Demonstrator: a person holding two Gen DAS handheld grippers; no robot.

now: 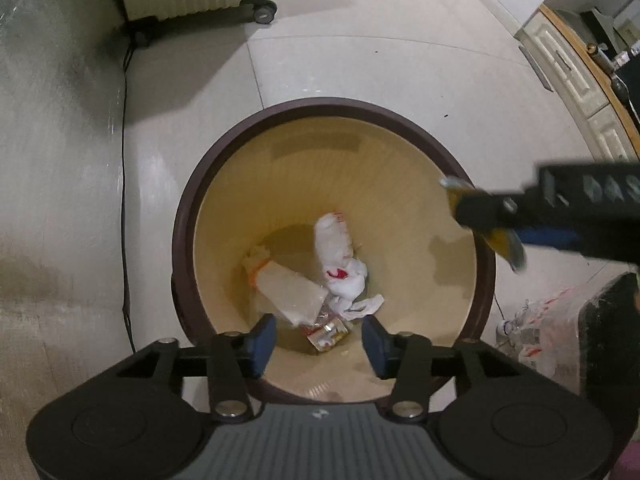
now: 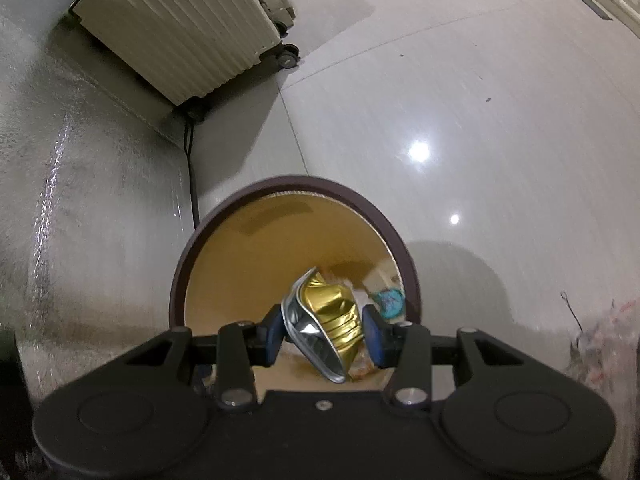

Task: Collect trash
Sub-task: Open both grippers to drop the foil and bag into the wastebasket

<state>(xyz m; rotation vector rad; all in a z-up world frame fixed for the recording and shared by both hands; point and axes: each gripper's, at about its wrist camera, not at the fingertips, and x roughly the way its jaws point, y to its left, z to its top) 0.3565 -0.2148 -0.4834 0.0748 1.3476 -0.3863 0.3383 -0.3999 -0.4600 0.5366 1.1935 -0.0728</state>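
glossy pale tile floor. right gripper fingers clamp crushed gold aluminium can over brown-rimmed round bin, drop straight below. left gripper fingers wide, empty, above bin.

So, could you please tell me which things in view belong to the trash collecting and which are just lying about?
Part of the job:
- crushed gold can, clamped in the right gripper over the bin
- trash bin, already holding white bags and wrappers
- left gripper, open and empty above the bin

Just lying about:
- cream suitcase by the wall
- black cable along the floor
- cabinet
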